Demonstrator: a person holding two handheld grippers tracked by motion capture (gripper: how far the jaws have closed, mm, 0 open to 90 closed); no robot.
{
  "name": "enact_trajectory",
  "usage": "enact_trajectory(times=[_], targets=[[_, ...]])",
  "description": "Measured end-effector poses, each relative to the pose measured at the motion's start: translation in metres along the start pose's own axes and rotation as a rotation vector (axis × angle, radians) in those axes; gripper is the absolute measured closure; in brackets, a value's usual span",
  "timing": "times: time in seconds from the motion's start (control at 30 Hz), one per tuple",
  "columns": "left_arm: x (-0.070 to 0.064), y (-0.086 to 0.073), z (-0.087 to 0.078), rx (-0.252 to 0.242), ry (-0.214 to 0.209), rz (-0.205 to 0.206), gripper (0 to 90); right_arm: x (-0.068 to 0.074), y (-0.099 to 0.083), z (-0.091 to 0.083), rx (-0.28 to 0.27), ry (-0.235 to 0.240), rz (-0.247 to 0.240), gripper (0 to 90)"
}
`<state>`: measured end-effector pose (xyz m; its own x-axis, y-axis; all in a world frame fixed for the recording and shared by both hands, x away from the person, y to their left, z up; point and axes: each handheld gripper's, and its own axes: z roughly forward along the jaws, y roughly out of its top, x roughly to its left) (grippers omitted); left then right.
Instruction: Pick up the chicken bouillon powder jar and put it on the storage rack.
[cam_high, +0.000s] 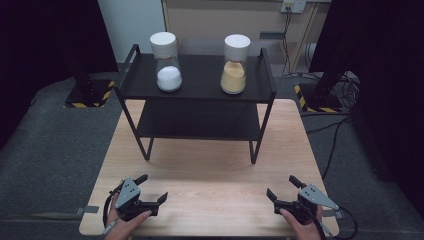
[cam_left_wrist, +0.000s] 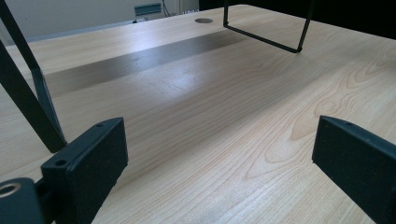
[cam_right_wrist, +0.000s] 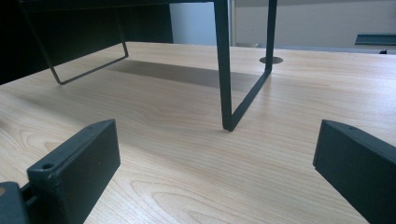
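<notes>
A black two-tier metal rack (cam_high: 200, 80) stands on the far half of the wooden table (cam_high: 210, 175). On its top shelf sit two clear bottles with white caps: one holding white powder (cam_high: 167, 62) at the left, one holding yellow powder (cam_high: 234, 65) at the right. My left gripper (cam_high: 152, 189) rests near the table's front left edge, jaws wide apart with bare wood between them (cam_left_wrist: 219, 168). My right gripper (cam_high: 281, 187) lies near the front right edge, also open and holding nothing (cam_right_wrist: 215, 172). Both point toward the rack.
The rack's thin black legs (cam_right_wrist: 224, 70) stand on the table ahead of the grippers. A round cable hole (cam_right_wrist: 271, 59) is in the tabletop behind the rack. Grey carpet, cables and dark stands surround the table.
</notes>
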<state>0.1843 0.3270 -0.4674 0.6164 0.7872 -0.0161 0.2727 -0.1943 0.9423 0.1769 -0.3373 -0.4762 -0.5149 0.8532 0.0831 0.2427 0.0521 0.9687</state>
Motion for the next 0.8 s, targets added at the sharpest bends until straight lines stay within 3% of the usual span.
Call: enact_trajectory(times=[0.8], targets=[[-0.0007, 0.0005, 0.0006, 0.003, -0.003, 0.005, 2.4, -0.0001, 0.0001, 0.0003, -0.001, 0.006, 0.0, 1.1]])
